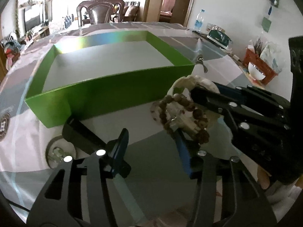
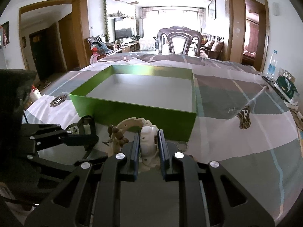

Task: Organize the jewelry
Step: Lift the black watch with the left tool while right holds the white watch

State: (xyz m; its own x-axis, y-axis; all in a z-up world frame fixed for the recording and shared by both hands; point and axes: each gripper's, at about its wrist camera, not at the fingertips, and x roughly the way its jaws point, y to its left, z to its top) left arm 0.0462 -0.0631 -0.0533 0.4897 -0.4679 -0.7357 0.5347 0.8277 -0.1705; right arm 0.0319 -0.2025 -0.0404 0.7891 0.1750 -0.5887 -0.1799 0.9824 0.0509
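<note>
A green open box (image 1: 117, 92) with a grey floor lies on the table; it also shows in the right wrist view (image 2: 140, 111). In front of it lie a white watch (image 2: 148, 140) and a brown bead bracelet (image 1: 185, 117). My right gripper (image 2: 148, 143) is shut on the white watch's body and reaches in from the right in the left wrist view (image 1: 204, 94). My left gripper (image 1: 151, 145) is open, just left of the bracelet, its right finger beside the beads. A black watch strap (image 1: 79, 134) lies under its left finger.
A round glass-topped piece (image 1: 60, 151) lies at the left near the strap. The patterned tablecloth (image 2: 246, 132) covers the table. A water bottle (image 2: 271, 64) and a green tissue box (image 2: 286, 89) stand at the far right edge. A wooden chair (image 2: 180, 41) stands behind the table.
</note>
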